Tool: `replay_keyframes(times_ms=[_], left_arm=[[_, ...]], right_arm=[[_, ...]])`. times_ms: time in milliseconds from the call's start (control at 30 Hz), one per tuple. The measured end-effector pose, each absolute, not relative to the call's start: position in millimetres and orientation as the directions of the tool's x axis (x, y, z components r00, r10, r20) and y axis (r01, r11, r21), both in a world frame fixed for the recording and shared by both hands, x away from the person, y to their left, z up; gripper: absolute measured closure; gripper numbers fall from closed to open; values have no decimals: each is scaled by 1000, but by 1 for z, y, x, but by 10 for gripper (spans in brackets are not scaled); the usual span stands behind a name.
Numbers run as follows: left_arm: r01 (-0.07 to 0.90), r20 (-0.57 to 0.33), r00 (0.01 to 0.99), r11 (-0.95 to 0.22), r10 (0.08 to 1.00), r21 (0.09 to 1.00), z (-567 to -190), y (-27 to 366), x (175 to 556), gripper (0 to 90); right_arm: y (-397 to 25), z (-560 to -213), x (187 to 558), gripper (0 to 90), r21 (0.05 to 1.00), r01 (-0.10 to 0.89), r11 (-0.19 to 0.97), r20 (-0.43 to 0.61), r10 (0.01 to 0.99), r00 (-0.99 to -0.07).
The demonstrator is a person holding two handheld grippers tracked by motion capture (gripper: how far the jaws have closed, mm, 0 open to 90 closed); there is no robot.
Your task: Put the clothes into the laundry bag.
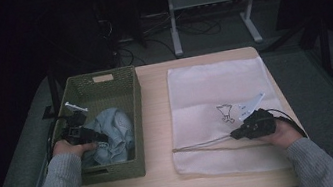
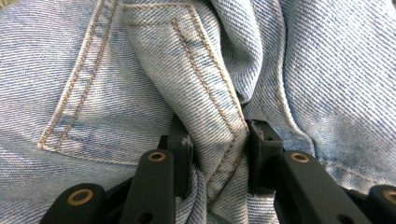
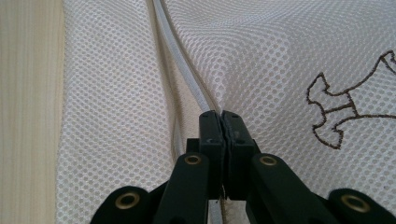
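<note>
**Clerk:** Between the jaws of the left claw [image 2: 212, 144]: one fold of jeans [image 2: 205, 93], pale blue denim, stitched seam running through the pinch. Jaws pressed in from both sides, pinching the cloth, not fully met because of its thickness.

**Checker:** Location of the jeans?

**Clerk:** Bunched inside the green basket [image 1: 133, 104], under and ahead of that claw, seen from the high view as a crumpled heap [image 1: 112, 132].

**Checker:** Right claw [image 3: 222, 122]?

**Clerk:** Pressed together on the zipper edge of the mesh laundry bag [image 3: 261, 60]; white zipper band runs straight ahead from the tips. Bag lies flat on the table [image 1: 157, 125], well apart from the basket, brown embroidered figure [image 3: 343, 109] just to the claw's right.

**Checker:** Step in hand?

**Clerk:** Judged: garment gripped for lifting out, bag edge held for opening. Transfer not yet begun.

**Checker:** Next move requires?

**Clerk:** Probably raising the left claw clear of the basket wall without losing the fold, while the right claw lifts the zipper edge to make a mouth wide enough. Risk: denim is heavy and may slip from a single-fold pinch.
</note>
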State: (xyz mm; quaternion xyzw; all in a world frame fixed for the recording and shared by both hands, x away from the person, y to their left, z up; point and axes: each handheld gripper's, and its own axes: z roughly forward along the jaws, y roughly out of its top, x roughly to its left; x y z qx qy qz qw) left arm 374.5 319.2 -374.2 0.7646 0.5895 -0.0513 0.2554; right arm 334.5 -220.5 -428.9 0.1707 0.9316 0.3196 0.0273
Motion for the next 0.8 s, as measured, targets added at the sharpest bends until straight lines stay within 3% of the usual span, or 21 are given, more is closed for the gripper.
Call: replay_keyframes(times_ms=[500, 800], left_arm=[[909, -615, 270, 16, 741, 417, -358, 357, 349, 685], [896, -668, 280, 62, 689, 440, -355, 365, 342, 692]], right_arm=[[-222, -418, 338, 877, 621, 313, 719, 69, 347, -935], [-223, -414, 339, 878, 631, 309, 712, 70, 344, -936]])
